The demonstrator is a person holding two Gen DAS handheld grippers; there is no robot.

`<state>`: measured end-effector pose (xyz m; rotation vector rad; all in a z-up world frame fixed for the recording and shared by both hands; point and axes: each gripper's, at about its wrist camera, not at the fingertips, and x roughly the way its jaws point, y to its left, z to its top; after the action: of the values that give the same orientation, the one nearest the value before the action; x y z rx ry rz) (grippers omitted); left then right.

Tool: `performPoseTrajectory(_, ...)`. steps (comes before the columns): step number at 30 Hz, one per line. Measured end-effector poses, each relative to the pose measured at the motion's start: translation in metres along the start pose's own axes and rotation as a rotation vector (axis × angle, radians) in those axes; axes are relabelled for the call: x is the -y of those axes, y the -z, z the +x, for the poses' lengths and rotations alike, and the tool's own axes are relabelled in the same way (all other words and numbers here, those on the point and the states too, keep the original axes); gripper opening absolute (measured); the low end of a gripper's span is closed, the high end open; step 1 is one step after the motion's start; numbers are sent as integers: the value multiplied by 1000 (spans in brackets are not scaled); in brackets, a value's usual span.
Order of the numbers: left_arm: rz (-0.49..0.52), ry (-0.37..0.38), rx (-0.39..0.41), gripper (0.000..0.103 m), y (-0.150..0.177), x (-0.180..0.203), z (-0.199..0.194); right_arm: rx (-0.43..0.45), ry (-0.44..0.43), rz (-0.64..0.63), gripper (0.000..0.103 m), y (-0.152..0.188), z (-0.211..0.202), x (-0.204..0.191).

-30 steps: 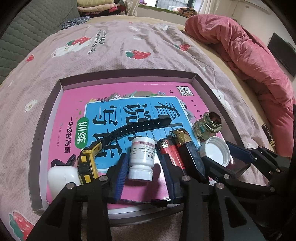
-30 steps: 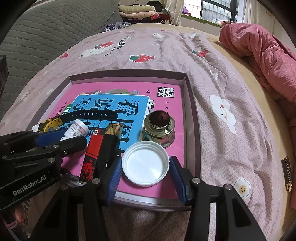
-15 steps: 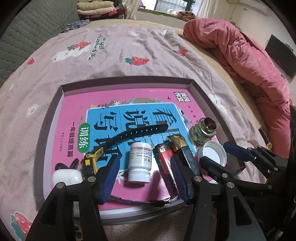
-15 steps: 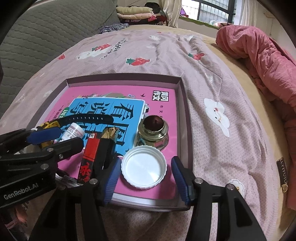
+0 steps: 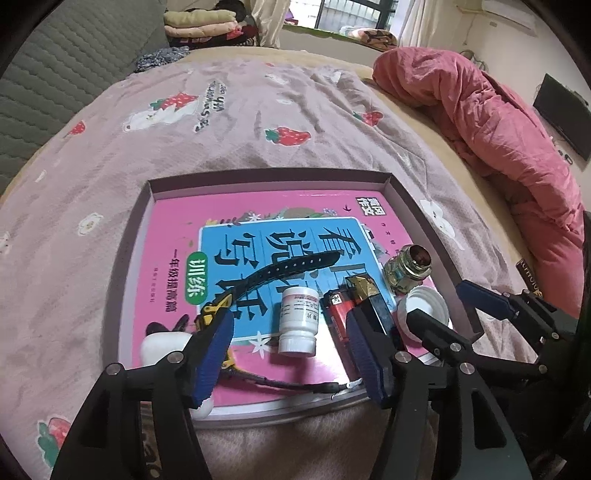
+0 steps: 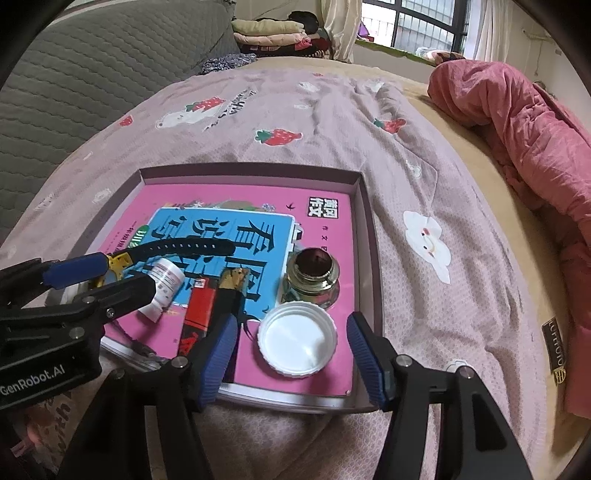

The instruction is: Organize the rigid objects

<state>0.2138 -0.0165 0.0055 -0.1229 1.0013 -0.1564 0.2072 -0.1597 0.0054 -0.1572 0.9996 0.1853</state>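
A shallow grey tray [image 5: 402, 192] [image 6: 364, 206] on the bed holds a pink and blue book [image 5: 177, 236] [image 6: 325, 229]. On the book lie a white pill bottle [image 5: 298, 320] [image 6: 162, 286], a black and yellow watch [image 5: 280, 271] [image 6: 184, 246], a red lighter [image 5: 338, 310] [image 6: 197, 314], a black and gold box [image 5: 369, 299], a glass jar [image 5: 406, 271] [image 6: 313, 275], a white lid [image 5: 424, 314] [image 6: 297, 341] and a white case [image 5: 162, 345]. My left gripper [image 5: 290, 356] is open, above the bottle's near side. My right gripper [image 6: 293, 356] is open around the lid, apart from it.
The tray sits on a mauve strawberry-print sheet [image 5: 229, 122] [image 6: 295, 122]. A red quilt [image 5: 498, 129] [image 6: 524, 122] is heaped at the right. A grey padded headboard [image 6: 92, 59] runs along the left, with folded clothes [image 5: 207, 26] at the far end.
Both grippers have drawn back and up from the tray. The left one, which straddled the pill bottle, now stands clear of it. The objects have not moved.
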Motion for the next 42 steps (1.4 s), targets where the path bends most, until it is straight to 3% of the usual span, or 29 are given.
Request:
performPoseTrajectory(3, -6, -2, 15, 72, 0, -1, -8, 13, 2, 5, 62, -1, -6, -1)
performPoseTrajectory(24, -4, -90, 87, 75, 17, -9, -69, 112, 7, -9, 65, 1, -63, -16)
performPoseTrajectory(35, -12, -133, 200, 75, 16, -10, -121, 267, -30, -7, 65, 3, -120, -21)
performPoseTrajectory(42, -34, -157, 250, 75, 29, -8, -142, 297, -34, -6, 65, 14, -138, -24)
